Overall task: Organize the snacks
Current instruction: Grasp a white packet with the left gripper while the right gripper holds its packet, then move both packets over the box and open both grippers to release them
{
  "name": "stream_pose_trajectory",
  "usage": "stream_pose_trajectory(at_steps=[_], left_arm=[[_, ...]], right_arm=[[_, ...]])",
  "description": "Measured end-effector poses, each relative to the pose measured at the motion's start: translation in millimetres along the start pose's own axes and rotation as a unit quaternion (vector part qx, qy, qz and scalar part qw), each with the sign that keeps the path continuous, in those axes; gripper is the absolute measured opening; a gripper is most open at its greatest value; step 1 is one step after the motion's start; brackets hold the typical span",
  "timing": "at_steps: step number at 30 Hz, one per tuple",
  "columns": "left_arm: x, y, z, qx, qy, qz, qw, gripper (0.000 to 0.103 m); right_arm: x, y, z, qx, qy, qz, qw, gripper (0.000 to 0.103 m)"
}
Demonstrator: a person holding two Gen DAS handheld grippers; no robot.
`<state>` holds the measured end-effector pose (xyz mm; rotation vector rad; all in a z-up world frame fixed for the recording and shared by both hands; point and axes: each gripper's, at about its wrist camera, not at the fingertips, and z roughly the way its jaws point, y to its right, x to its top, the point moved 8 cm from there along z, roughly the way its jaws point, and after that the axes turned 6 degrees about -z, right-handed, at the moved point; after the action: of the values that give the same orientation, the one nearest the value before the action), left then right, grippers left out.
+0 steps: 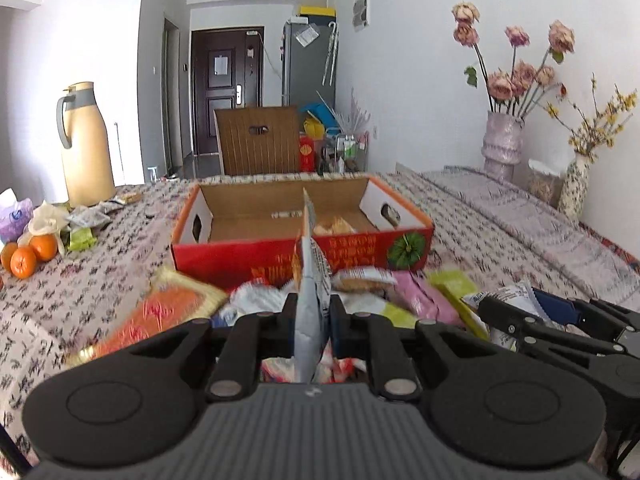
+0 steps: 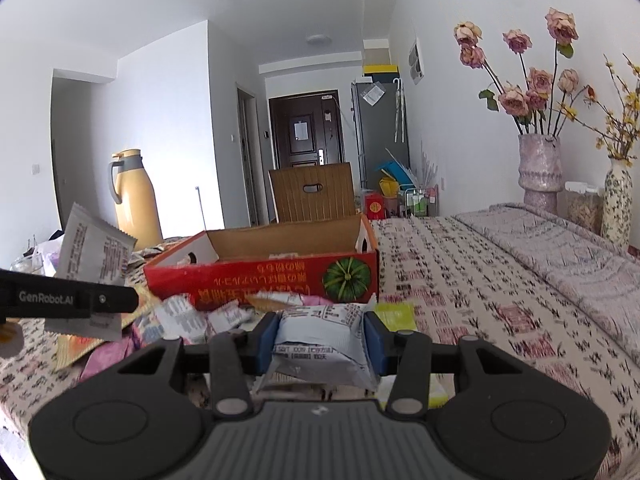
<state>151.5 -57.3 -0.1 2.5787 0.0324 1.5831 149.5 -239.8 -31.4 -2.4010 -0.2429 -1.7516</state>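
Holding one packet in each hand, I am midway through clearing the loose snacks into the red box (image 1: 280,258). My left gripper (image 1: 313,314) has its jaws pinched almost together on a thin silver sachet (image 1: 310,280), which stands on edge between the pads and rises toward twelve o'clock in my left view. My right gripper (image 2: 320,336) has its jaws set narrow but not touching, clamped across the width of a puffy silver-grey packet (image 2: 322,334) that lies flat between the blue pads (image 2: 374,338).

From either camera the box sits at twelve o'clock, just past the heap of wrappers (image 1: 400,292) on the patterned tablecloth (image 2: 480,280). Its top is open, and I can see a few snacks (image 1: 334,225) already lying on the cardboard floor at about one o'clock inside it. From my right view the left gripper and its sachet show at nine o'clock, clear of the table.

So I judge the step in hand to be the carry: both packets are gripped and off the pile, neither yet over the box. The next move calls for bringing each one forward above the near red wall, high enough that the hanging ends do not catch the rim, then parting the jaws so they drop inside. The upright sachet may tip against the wall if I let go too early.
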Motion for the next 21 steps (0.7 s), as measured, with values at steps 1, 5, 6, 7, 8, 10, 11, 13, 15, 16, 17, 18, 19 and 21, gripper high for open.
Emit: stream_pose_trajectory(at_steps=[1, 5, 6, 7, 8, 10, 11, 13, 15, 16, 17, 18, 19, 21], left_arm=[[4.5, -1.6, 2.6, 0.0, 0.002, -0.002, 1.0, 0.015], [22.0, -8.9, 14.0, 0.003, 0.01, -0.006, 0.9999, 0.015], [27.2, -10.5, 17.7, 0.004, 0.012, -0.007, 0.9999, 0.015], [30.9, -11.7, 20.4, 0.005, 0.013, -0.008, 0.9999, 0.015], [35.4, -13.3, 24.0, 0.007, 0.015, -0.008, 0.9998, 0.015], [44.0, -16.9, 31.8, 0.009, 0.017, -0.011, 0.9997, 0.015], [48.4, -18.9, 36.1, 0.01, 0.018, -0.015, 0.9997, 0.015], [55.8, -22.2, 44.0, 0.011, 0.018, -0.02, 0.9996, 0.015], [64.2, -25.1, 52.4, 0.013, 0.02, -0.022, 0.9995, 0.015], [68.5, -26.3, 56.8, 0.014, 0.021, -0.024, 0.9994, 0.015], [72.5, -27.7, 61.1, 0.015, 0.021, -0.025, 0.9993, 0.015], [76.5, -29.3, 66.0, 0.017, 0.022, -0.027, 0.9993, 0.015], [80.6, -30.7, 71.0, 0.019, 0.022, -0.027, 0.9992, 0.015], [87.6, -33.1, 81.1, 0.021, 0.021, -0.029, 0.9991, 0.015]], right_arm=[[3.9, -0.6, 3.4, -0.001, 0.002, -0.001, 1.0, 0.045], [21.8, -1.8, 18.7, -0.002, 0.01, -0.005, 1.0, 0.045], [26.2, -1.8, 22.9, -0.002, 0.012, -0.006, 1.0, 0.045], [30.0, -1.8, 26.9, -0.002, 0.013, -0.007, 1.0, 0.045], [34.7, -1.7, 32.1, -0.002, 0.015, -0.007, 1.0, 0.045], [43.0, -1.6, 41.7, -0.002, 0.017, -0.008, 1.0, 0.045], [47.4, -1.5, 46.6, -0.001, 0.019, -0.008, 1.0, 0.045], [56.4, -1.8, 57.4, 0.0, 0.021, -0.01, 1.0, 0.045], [65.9, -2.1, 69.8, 0.002, 0.022, -0.012, 1.0, 0.045], [69.9, -2.7, 74.9, 0.002, 0.023, -0.013, 1.0, 0.045], [74.4, -3.0, 81.3, 0.003, 0.025, -0.015, 1.0, 0.045], [78.5, -3.4, 86.9, 0.004, 0.026, -0.017, 1.0, 0.045], [81.8, -3.8, 92.0, 0.005, 0.027, -0.018, 0.999, 0.045], [88.5, -4.3, 103.6, 0.006, 0.028, -0.02, 0.999, 0.045]])
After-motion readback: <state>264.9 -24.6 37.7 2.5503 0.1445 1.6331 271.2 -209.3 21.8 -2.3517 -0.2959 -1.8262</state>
